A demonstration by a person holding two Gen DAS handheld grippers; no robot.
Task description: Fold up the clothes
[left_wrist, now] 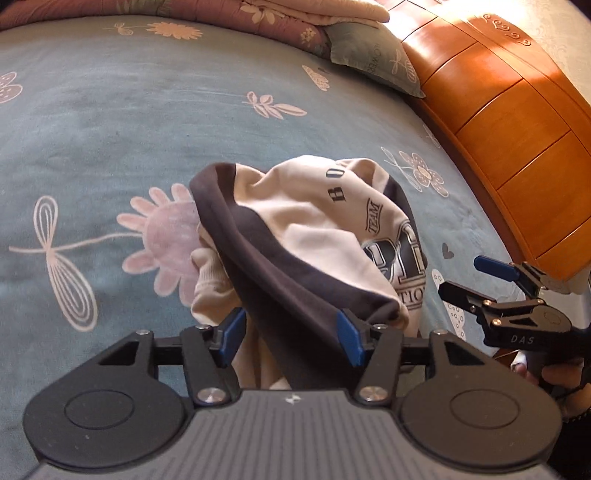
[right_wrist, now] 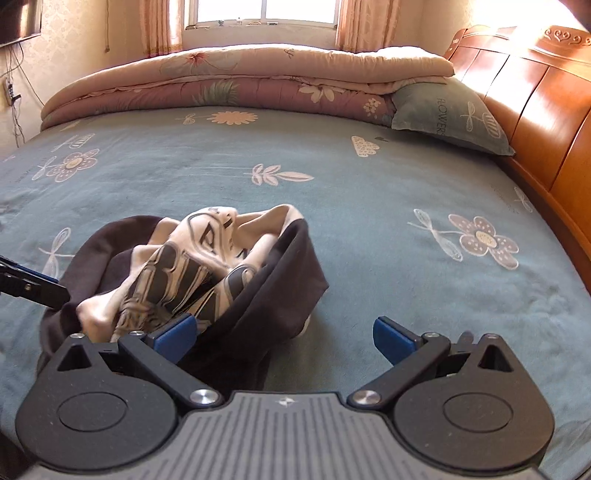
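Garment: crumpled cream-and-dark sweatshirt (left_wrist: pixel 314 236) heaped near the bed's (left_wrist: pixel 110 129) front edge; no clear long axis.
Left gripper (left_wrist: pixel 291 336): spread, cloth draped loosely between pads.
Right gripper (right_wrist: pixel 284 336): spread wide, nothing pinched.
Right view only: window (right_wrist: pixel 266 11), folded quilt (right_wrist: pixel 240 81).

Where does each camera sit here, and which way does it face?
Left wrist: on the left gripper, angled down at the crumpled sweatshirt between its open pads; the right gripper and fingers holding it show.
Right wrist: on the right gripper, open, facing across the bed toward the window; the left gripper's tip shows at left.
Shared: sweatshirt, bed, pillow, headboard.
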